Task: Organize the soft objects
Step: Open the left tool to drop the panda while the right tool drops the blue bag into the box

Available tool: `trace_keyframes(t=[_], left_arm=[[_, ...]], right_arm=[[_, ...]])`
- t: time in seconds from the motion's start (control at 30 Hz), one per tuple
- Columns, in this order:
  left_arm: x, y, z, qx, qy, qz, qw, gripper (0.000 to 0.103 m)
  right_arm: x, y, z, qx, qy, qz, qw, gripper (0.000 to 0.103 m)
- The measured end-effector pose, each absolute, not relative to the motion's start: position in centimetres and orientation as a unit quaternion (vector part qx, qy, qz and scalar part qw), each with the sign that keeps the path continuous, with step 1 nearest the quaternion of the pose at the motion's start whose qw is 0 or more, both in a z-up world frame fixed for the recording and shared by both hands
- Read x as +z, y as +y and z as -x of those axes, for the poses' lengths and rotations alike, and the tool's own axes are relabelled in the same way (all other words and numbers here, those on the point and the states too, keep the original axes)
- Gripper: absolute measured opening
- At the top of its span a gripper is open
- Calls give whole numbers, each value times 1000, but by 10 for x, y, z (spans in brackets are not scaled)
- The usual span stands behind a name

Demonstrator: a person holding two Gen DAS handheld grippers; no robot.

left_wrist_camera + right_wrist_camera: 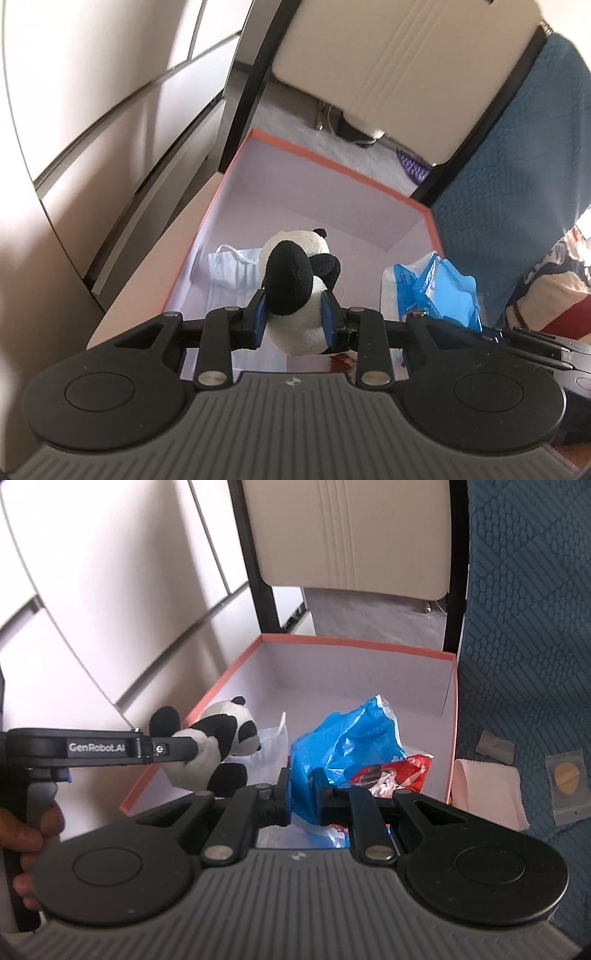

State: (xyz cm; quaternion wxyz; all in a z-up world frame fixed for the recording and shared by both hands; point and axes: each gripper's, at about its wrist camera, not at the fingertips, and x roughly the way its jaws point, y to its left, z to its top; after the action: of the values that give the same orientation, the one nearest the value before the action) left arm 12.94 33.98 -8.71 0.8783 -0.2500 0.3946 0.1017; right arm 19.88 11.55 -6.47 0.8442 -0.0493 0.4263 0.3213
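Blue quilted bedspread (524, 664) on the right, pale panelled wardrobe on the left, box between them.

Nearest, my left gripper (293, 321) is clamped on the panda (295, 291), pads pressing its white body from both sides, black limb sticking up toward the camera. Panda hangs over the near left part of the box (332, 162), above its floor. From the right wrist view, a hand (26, 834) grips that left tool's handle at the left edge.

My right gripper (304, 801) is pinched tight on a blue bag (347, 738), crumpled plastic bunched between the jaws, held over the near right part of the box. Red-and-white packet (399, 775) shows just beside and under the bag.

Face mask (232, 269) lies flat on the box floor, left side, beyond the panda.

Outside the box's right wall, on the bedspread: folded white paper (491, 794), small clear pouch (567, 786) with a tan disc.

Beyond the box, a chair (351, 535) with black frame and cream back.
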Motion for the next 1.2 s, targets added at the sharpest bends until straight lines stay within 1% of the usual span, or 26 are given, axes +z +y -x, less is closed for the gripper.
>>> trace_keyframes(t=[0.2, 0.33, 0.37, 0.4, 0.43, 0.47, 0.5, 0.53, 0.57, 0.83, 1.2], left_arm=[[-102, 348, -144, 101, 406, 253, 872, 35], [-105, 350, -146, 103, 404, 260, 871, 36], [-104, 349, -146, 104, 404, 259, 871, 41], [-104, 349, -147, 104, 405, 257, 871, 49], [-103, 349, -147, 105, 404, 256, 872, 52], [-101, 350, -146, 108, 400, 258, 873, 60], [-99, 350, -145, 112, 395, 258, 874, 64], [-98, 350, -144, 115, 391, 258, 876, 65], [-96, 351, -143, 118, 389, 257, 877, 65], [-73, 335, -119, 126, 364, 241, 891, 65], [-44, 279, -84, 109, 339, 220, 908, 65]], right_arm=[[-89, 129, -219, 304, 451, 50, 837, 17], [-93, 131, -222, 305, 456, 50, 835, 19], [-93, 132, -223, 306, 458, 50, 833, 20], [-93, 133, -224, 307, 459, 52, 832, 21], [-93, 134, -225, 308, 459, 56, 831, 27], [-92, 134, -225, 310, 458, 60, 831, 35], [-91, 134, -224, 312, 456, 61, 831, 39], [-89, 134, -224, 315, 455, 63, 831, 49], [-87, 133, -223, 318, 452, 62, 831, 52], [-68, 117, -210, 327, 436, 35, 838, 52], [-30, 72, -179, 326, 392, 17, 860, 52]])
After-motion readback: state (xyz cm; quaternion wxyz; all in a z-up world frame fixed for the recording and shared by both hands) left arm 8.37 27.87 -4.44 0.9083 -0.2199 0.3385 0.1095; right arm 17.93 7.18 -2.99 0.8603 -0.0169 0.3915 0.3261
